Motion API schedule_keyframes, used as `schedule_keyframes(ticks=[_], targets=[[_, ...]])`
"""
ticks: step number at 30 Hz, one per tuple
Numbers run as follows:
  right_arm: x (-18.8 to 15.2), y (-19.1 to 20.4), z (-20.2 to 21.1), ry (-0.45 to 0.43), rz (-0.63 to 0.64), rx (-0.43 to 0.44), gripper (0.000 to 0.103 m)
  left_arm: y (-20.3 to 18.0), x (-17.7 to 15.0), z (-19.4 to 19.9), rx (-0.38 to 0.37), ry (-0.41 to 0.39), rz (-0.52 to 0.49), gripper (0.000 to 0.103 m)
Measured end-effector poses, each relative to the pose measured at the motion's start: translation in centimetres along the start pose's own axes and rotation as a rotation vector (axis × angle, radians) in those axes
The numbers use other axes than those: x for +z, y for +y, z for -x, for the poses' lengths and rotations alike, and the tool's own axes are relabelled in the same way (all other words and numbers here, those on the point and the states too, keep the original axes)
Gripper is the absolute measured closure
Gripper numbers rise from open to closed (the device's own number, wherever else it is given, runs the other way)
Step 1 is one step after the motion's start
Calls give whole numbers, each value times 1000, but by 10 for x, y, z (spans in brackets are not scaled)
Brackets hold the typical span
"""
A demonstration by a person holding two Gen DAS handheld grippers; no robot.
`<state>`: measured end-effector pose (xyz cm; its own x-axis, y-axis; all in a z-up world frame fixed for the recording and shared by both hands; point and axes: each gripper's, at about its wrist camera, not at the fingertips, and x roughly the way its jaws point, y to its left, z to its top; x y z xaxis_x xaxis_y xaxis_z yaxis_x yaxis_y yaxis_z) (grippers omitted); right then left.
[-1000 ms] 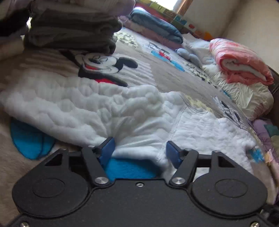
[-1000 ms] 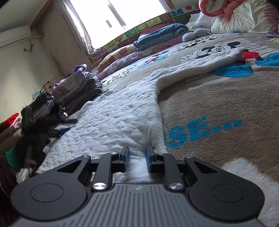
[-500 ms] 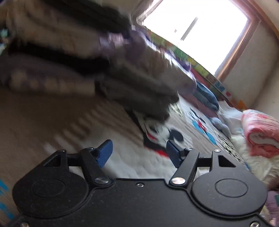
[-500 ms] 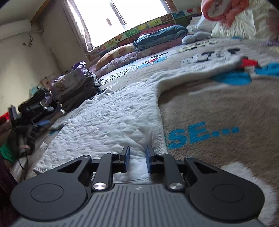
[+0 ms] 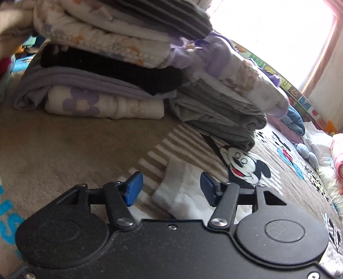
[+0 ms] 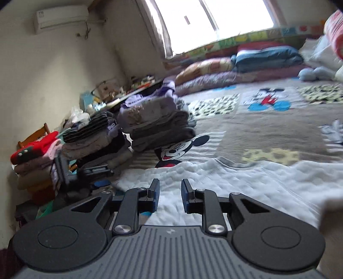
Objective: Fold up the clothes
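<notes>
Ahead, folded stacks (image 5: 120,70) crowd the white garment (image 5: 184,193); both hand-held grippers gape empty.

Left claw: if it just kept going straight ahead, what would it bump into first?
Probably the white quilted garment, whose hemmed edge lies between the open left claw; beyond is the stack of folded clothes. Depth is uncertain.

Bright window (image 6: 214,21) — pale wall (image 6: 64,64)

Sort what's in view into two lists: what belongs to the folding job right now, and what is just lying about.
Part of the job:
- white quilted garment, spread on the bed
- left tongs, open over its edge
- right tongs, open above it

Just lying about:
- stacks of folded clothes
- Mickey Mouse blanket
- pillows by the window
- air conditioner
</notes>
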<state>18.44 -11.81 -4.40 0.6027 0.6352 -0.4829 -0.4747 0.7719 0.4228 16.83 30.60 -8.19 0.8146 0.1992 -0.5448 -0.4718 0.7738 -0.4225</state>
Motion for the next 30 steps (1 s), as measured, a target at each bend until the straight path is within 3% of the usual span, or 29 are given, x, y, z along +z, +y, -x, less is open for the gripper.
schedule_keyframes(ticks=[6,11,13,16,20,23,27,28,30], targets=[[52,13,-85,58,-38,99,78,-10,10,-22,-82,49,-69,45],[50,-8,-130,47,-187,103,78,-16,3,-34,-46,85,-130,71],[49,-12,-146,67,-206,80,78,-20,1,-32,-41,85,-158,88],[46,-12,-174,121,-186,30,82,-17,-3,-16,11,54,-170,93],[48,-10,-190,151,-149,-22,92,-10,-12,-9,54,50,-132,94],[48,-8,-193,167,-108,-39,95,-16,-15,-11,84,38,-165,92],[56,0,-189,178,-69,-60,94,-18,-12,-5,99,21,-178,81],[59,3,-185,174,-52,-67,92,-20,-12,0,110,-1,-191,76],[65,11,-175,155,-17,-70,85,-29,-11,13,131,-59,-238,76]])
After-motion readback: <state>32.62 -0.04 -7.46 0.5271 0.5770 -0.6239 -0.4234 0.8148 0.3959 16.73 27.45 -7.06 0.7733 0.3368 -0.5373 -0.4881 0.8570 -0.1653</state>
